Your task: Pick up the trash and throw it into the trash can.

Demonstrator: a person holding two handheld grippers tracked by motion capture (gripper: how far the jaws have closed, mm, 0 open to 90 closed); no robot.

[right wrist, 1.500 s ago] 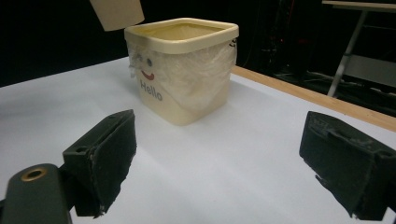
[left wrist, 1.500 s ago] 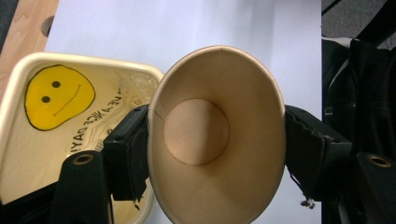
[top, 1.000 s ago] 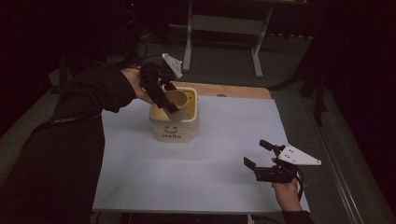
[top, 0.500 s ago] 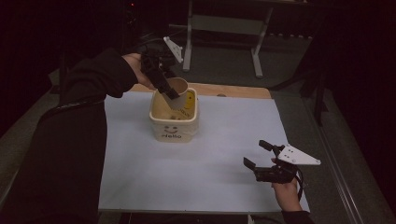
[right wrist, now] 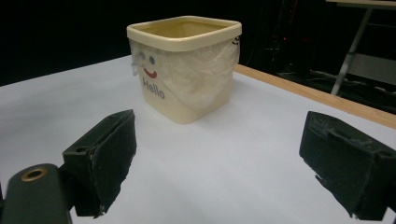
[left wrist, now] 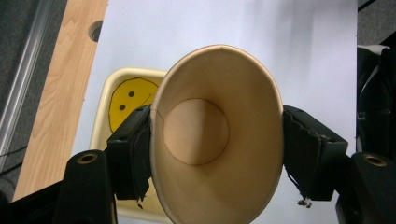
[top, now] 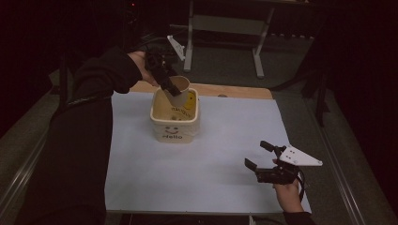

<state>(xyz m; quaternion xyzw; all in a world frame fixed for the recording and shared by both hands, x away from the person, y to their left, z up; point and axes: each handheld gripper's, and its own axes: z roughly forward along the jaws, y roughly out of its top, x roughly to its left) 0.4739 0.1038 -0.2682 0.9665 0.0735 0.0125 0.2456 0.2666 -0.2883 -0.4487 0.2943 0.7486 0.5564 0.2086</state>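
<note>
White table (top: 225, 154); left tool (left wrist: 217, 154) clamps paper cup (left wrist: 219, 135); right tool (right wrist: 219, 163) gapes.

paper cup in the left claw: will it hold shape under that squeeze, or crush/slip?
The paper cup likely deforms easily: its rim already looks oval between the left claw pads. It looks empty, so probably very light. Thin walls suggest a harder squeeze could crease it; slipping seems less likely.

Overhead, two close views — shared tub (top: 174, 123)
</note>
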